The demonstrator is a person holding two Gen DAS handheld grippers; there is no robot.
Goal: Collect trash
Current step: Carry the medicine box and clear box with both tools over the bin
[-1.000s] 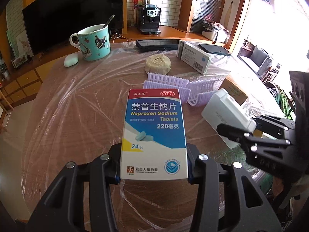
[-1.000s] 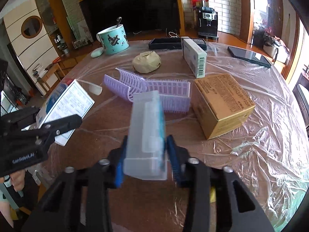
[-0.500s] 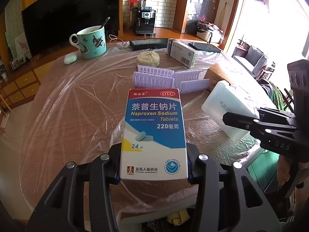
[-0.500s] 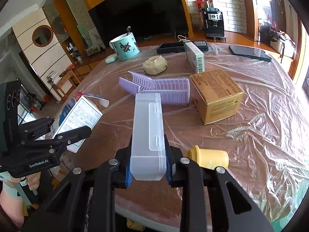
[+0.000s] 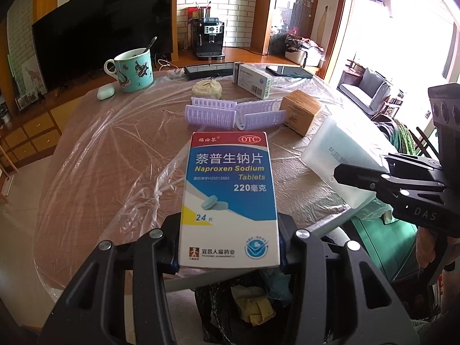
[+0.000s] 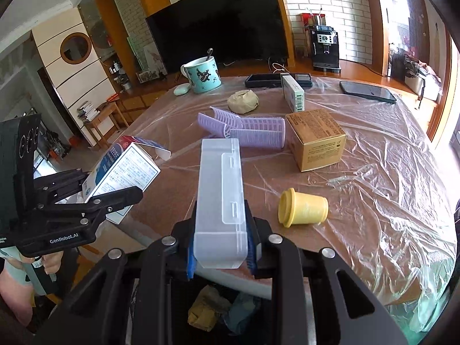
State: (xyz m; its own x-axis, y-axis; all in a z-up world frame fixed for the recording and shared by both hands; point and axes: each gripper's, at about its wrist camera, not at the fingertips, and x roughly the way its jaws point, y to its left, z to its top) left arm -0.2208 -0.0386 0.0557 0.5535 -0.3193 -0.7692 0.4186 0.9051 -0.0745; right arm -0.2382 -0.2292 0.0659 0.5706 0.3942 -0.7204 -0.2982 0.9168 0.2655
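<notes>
**Both grippers loaded at the table's near edge**

The left gripper (image 5: 229,254) clamps a Naproxen Sodium tablet box (image 5: 230,198); the right gripper (image 6: 220,254) clamps a translucent plastic case (image 6: 220,198). Both are held above a black-lined trash bin (image 5: 253,310) beside the plastic-covered table (image 5: 95,158).

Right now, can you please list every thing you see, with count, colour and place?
medicine box: 1, white-blue-red, in left gripper
plastic case: 1, translucent white, in right gripper
hair rollers: several, purple, table centre
cardboard box: 1, brown, right of rollers
cup: 1, yellow, lying near table edge
mug: 1, teal, far left, spoon inside
wad: 1, beige, behind rollers
carton: 1, white, far side
phone: 1, black, far right
trash bin: 1, dark, below table edge
left gripper: black
right gripper: black
</notes>
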